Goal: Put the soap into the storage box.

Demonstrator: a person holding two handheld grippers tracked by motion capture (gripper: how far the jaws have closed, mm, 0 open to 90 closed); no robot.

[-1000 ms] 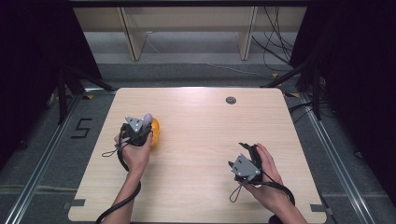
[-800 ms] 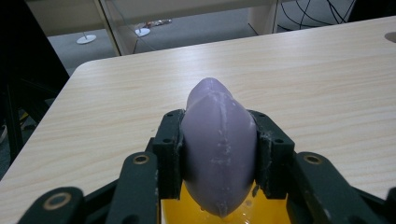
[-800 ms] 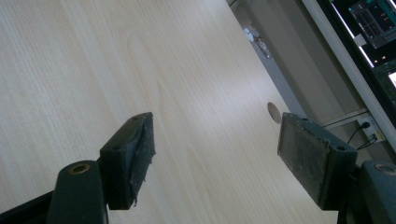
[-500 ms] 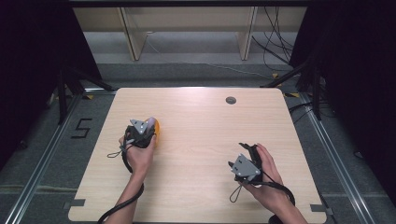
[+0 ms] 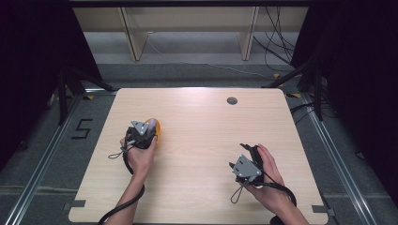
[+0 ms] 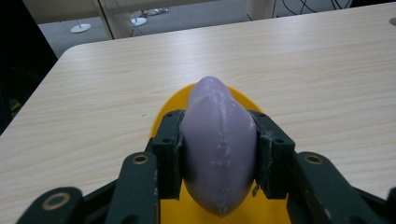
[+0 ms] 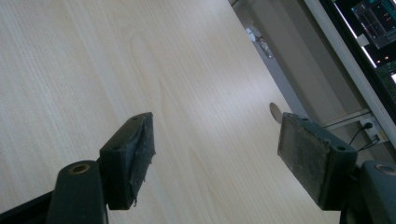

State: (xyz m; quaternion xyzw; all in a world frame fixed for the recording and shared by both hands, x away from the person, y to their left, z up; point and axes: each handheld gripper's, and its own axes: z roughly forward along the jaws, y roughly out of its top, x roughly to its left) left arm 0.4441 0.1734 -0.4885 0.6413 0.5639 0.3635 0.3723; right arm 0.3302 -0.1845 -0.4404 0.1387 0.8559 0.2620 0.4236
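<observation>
Directly above the yellow plate, the left gripper clamps a purple eggplant-like toy, seemingly not yet set down, while the right gripper idles well right, jaws spread, empty.

— Left side?
— Left hand-held gripper gripped in the left hand, forearm entering from the bottom edge. Jaws clamped on a purple oval object, pads pressing both its flanks.
— And the right?
— Right hand-held gripper held in the right hand, low over the worktop. Jaws spread wide, pads bare.
</observation>
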